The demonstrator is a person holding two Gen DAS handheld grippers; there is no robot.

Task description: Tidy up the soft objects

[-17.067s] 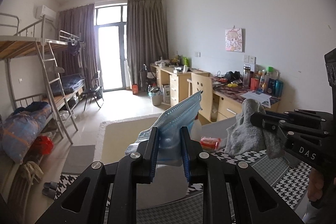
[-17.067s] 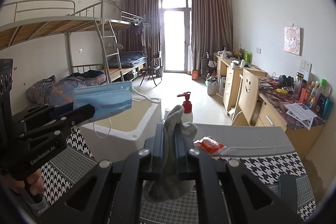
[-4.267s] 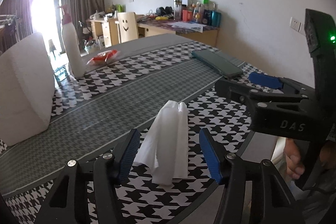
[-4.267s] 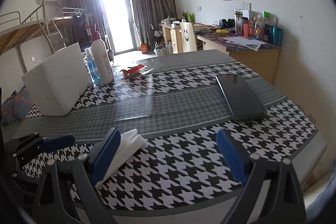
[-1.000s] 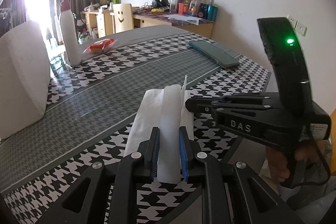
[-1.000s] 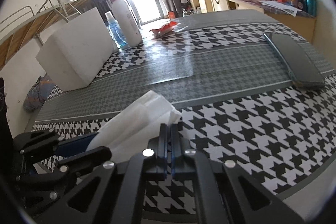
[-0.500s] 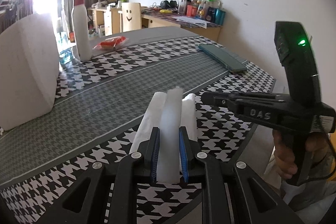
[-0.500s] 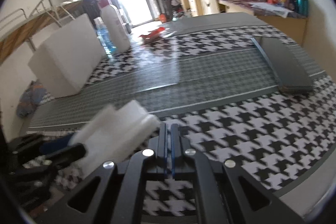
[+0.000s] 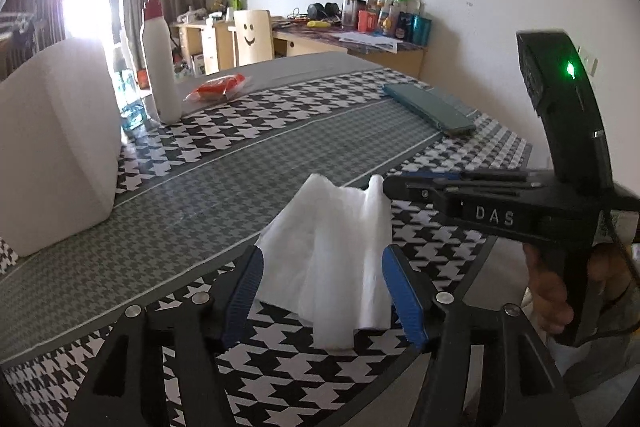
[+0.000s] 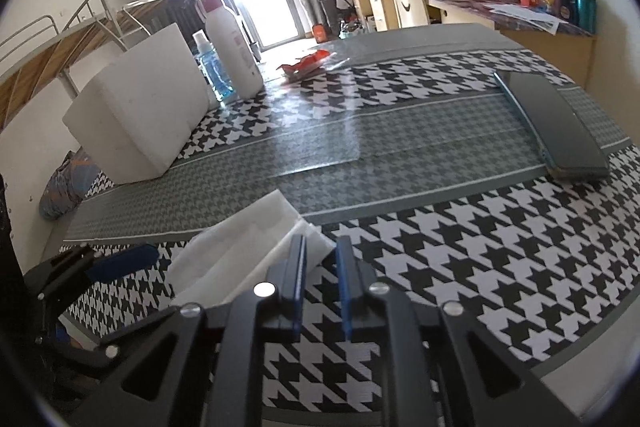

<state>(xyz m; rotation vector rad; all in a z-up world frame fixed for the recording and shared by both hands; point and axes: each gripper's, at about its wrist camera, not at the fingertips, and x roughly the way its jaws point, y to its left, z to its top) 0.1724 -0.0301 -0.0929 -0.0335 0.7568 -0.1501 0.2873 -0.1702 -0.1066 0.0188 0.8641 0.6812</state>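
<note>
A folded white tissue lies on the houndstooth tablecloth near the front edge. My left gripper is open, its blue pads on either side of the tissue and apart from it. The tissue also shows in the right wrist view. My right gripper is slightly open and empty, just right of the tissue's corner. It shows from the side in the left wrist view, held by a hand.
A white foam box stands at the left. Behind it are a white pump bottle and a blue bottle. A red packet lies farther back. A dark flat case lies at the right.
My left gripper has opened and let go of the tissue, which now rests spread on the table. My right gripper has opened a little.
</note>
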